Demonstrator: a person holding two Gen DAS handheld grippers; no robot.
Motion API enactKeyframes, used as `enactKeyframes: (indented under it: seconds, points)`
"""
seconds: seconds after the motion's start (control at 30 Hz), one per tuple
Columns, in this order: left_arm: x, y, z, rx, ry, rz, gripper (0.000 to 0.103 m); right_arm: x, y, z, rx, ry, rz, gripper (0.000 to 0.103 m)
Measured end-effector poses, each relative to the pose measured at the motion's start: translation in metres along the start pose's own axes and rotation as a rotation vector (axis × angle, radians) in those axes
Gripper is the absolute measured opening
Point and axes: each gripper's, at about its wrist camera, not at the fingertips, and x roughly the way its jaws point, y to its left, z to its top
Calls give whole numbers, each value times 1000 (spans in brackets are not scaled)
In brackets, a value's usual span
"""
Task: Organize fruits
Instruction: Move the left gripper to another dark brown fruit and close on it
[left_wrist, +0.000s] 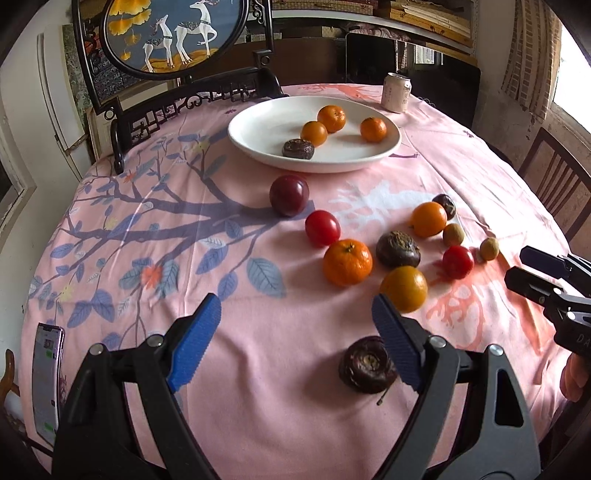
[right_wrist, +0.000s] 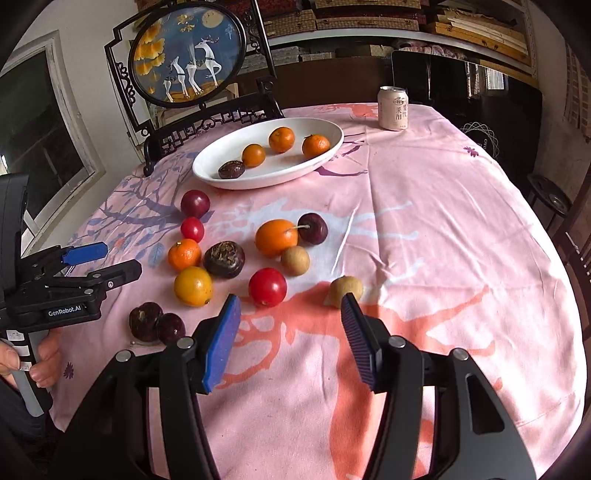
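Left wrist — ribbed blue pads (left_wrist: 195, 343) | glossy round plate (left_wrist: 258, 147) | smooth oranges (left_wrist: 347, 262)

Left gripper (left_wrist: 295, 317) and right gripper (right_wrist: 291, 308), both angled downward, fingers apart and holding nothing.

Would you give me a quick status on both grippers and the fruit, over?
Left gripper open, empty. Right gripper open, empty. Four fruits in white plate, the rest loose on the cloth. Nothing in the way.
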Motion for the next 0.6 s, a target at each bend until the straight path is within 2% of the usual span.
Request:
enactKeyframes:
  seconds: [0.27, 0.6]
  points:
    - [-3, -2, -27, 11, 46, -27, 86, -5, 2, -12, -2, 10, 19, 57]
    - [-3, 7, -40, 26, 63, -50, 87, 0, 6, -14, 4, 28, 49, 57]
